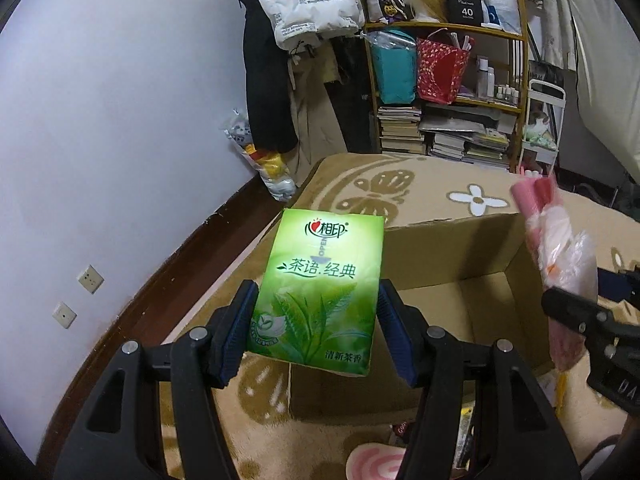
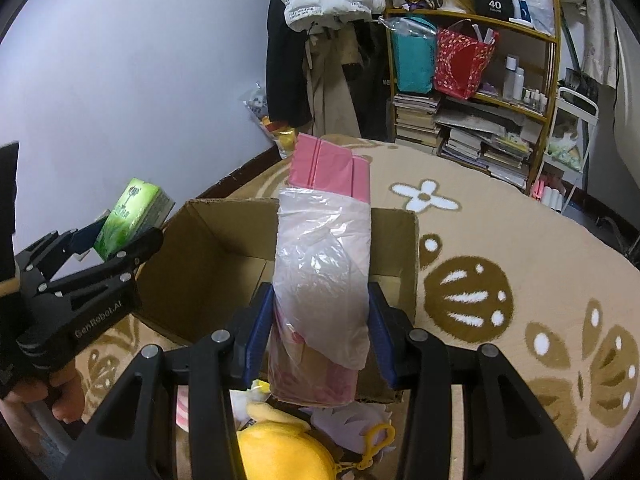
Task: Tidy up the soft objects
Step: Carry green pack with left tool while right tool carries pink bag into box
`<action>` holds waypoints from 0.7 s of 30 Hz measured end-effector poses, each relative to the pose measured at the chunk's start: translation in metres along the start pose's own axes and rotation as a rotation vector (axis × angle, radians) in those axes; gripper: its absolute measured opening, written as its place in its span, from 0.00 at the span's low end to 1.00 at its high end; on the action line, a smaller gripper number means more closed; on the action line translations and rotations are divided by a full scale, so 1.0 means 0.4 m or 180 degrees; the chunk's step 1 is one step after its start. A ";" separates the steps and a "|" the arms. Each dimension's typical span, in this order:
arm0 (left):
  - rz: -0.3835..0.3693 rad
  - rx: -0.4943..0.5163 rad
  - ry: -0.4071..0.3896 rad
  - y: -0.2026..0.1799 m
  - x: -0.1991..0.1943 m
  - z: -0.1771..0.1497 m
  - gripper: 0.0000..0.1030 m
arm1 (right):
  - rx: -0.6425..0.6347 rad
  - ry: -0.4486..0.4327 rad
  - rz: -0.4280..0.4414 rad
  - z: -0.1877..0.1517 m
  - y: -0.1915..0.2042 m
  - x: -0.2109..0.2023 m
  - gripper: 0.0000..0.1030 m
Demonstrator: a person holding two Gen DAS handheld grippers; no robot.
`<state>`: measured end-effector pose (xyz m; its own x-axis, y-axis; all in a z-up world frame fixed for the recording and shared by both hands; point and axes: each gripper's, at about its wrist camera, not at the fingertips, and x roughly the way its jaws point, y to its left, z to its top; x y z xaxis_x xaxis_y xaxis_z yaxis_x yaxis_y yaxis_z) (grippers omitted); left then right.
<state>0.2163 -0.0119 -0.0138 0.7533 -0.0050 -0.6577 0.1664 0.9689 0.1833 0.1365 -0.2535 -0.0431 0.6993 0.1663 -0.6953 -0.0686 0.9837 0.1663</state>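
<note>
My left gripper (image 1: 318,308) is shut on a green tissue pack (image 1: 320,288) and holds it above the left side of an open cardboard box (image 1: 452,240). In the right wrist view the left gripper (image 2: 116,240) and the tissue pack (image 2: 132,220) show at the left of the box (image 2: 208,264). My right gripper (image 2: 320,320) is shut on a pink pack wrapped in clear plastic (image 2: 324,272), held over the box's near edge. The pink pack (image 1: 556,248) and the right gripper (image 1: 576,312) also show at the right of the left wrist view.
A yellow plush (image 2: 276,444) and other soft items lie just below my right gripper. A pink swirl item (image 1: 376,462) lies on the beige patterned rug (image 2: 520,240). A cluttered shelf (image 2: 472,80) and hanging coats (image 1: 272,60) stand at the back wall.
</note>
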 end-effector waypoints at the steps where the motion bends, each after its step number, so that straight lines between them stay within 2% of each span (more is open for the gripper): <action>1: -0.0005 0.0000 0.0003 0.000 0.002 0.001 0.57 | -0.0019 0.0008 0.0000 -0.003 0.000 0.005 0.47; 7: -0.0069 0.0015 0.0089 -0.009 0.016 -0.009 0.57 | 0.0034 0.0089 0.0014 -0.009 -0.012 0.025 0.47; 10: -0.0193 -0.0054 0.0137 -0.010 0.016 -0.007 0.59 | 0.0060 0.0124 0.0015 -0.014 -0.016 0.030 0.47; 13: -0.0145 -0.0005 0.0080 -0.015 0.006 -0.009 0.60 | 0.0054 0.0094 0.0015 -0.014 -0.015 0.025 0.47; 14: -0.0117 0.0021 0.0075 -0.017 0.005 -0.010 0.61 | 0.0046 0.0086 0.0014 -0.012 -0.014 0.023 0.47; 16: -0.0092 0.0042 0.0073 -0.019 0.004 -0.009 0.71 | 0.0026 0.0071 -0.0021 -0.011 -0.012 0.019 0.47; 17: -0.0095 0.0033 0.0062 -0.019 0.001 -0.009 0.73 | 0.0009 0.0064 -0.0009 -0.010 -0.010 0.015 0.48; 19: -0.0104 0.0018 0.0051 -0.016 -0.004 -0.008 0.80 | -0.0013 0.0054 -0.0006 -0.010 -0.005 0.009 0.62; 21: -0.0085 0.0015 0.0031 -0.013 -0.010 -0.006 0.85 | -0.0028 0.0002 -0.0043 -0.009 -0.001 0.001 0.70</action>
<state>0.2107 -0.0164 -0.0138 0.7424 -0.0283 -0.6693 0.1893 0.9673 0.1690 0.1344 -0.2537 -0.0459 0.6996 0.1529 -0.6979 -0.0654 0.9864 0.1506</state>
